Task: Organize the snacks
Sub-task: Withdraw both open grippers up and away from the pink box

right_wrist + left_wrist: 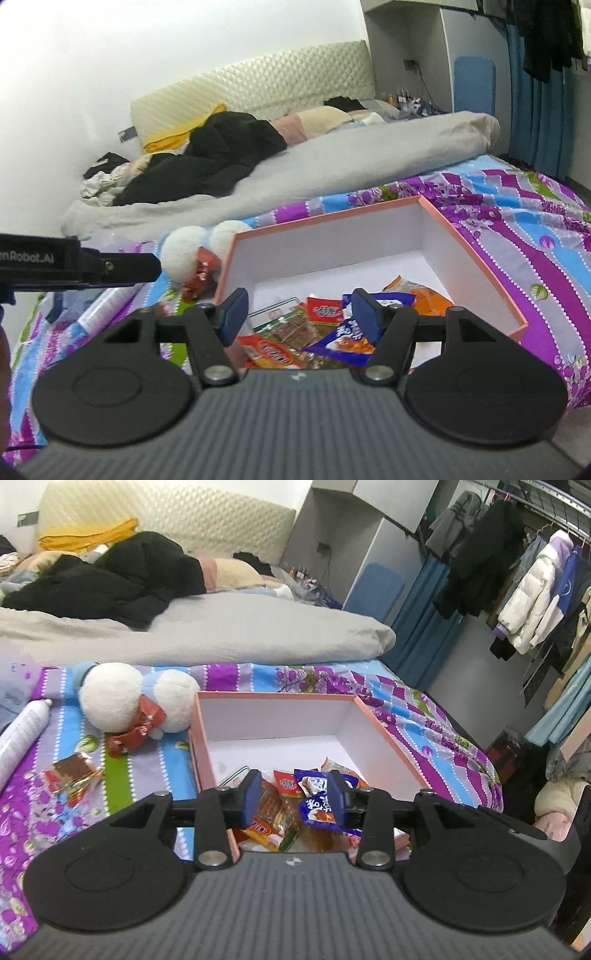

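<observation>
Snacks (314,805) lie heaped in the near end of one pink box (384,734) on the flowered bedsheet (424,716); the box's long axis runs from near to far, and its far half is bare white. At least five packets show in the pile, but the gripper bodies cut off its near edge, so the full count is hard to make out. Two more red packets (135,731) sit left of the box against one white plush toy (110,698), and one shiny packet (74,771) lies nearer, well apart. One white tube (22,734) is cut off at the left edge. The left gripper (291,799) hangs over the pile, released, nothing pinched. The right gripper (299,315) is likewise spread and empty.
</observation>
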